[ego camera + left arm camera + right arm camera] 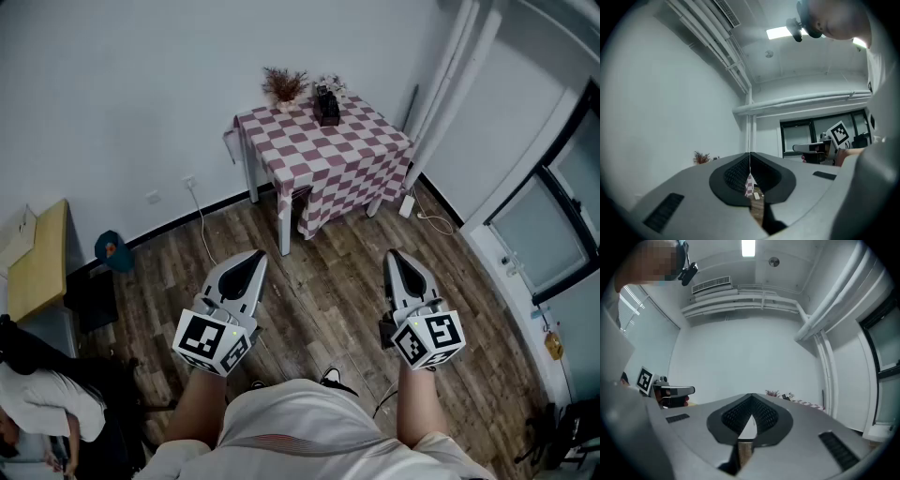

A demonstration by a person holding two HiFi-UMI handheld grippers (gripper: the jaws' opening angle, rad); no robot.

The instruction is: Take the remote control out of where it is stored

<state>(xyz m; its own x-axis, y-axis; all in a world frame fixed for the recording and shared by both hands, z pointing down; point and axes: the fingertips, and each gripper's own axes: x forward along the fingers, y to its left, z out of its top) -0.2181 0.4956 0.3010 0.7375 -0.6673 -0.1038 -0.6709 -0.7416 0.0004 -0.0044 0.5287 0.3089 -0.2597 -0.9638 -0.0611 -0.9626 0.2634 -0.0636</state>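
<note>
- Wood-floored room, with a checkered table (319, 159) against the far wall, well apart from both grippers.
- Dark holder (327, 106) at table's back edge, probably storing the remote control; too small to tell.
- Left gripper (253, 258), right gripper (395, 257): jaws together, empty.
- Nothing done yet; approach, grasp and lift-out all left.

The room is evenly and fairly brightly lit, in a cool tone. A ceiling strip light (748, 247) glares at 12 o'clock in the right gripper view, and another ceiling lamp (780, 32) shines near 1 o'clock in the left gripper view. Shadows on the wooden floor (319, 281) are soft. Both gripper views bend strongly and fall to black at their rims.
</note>
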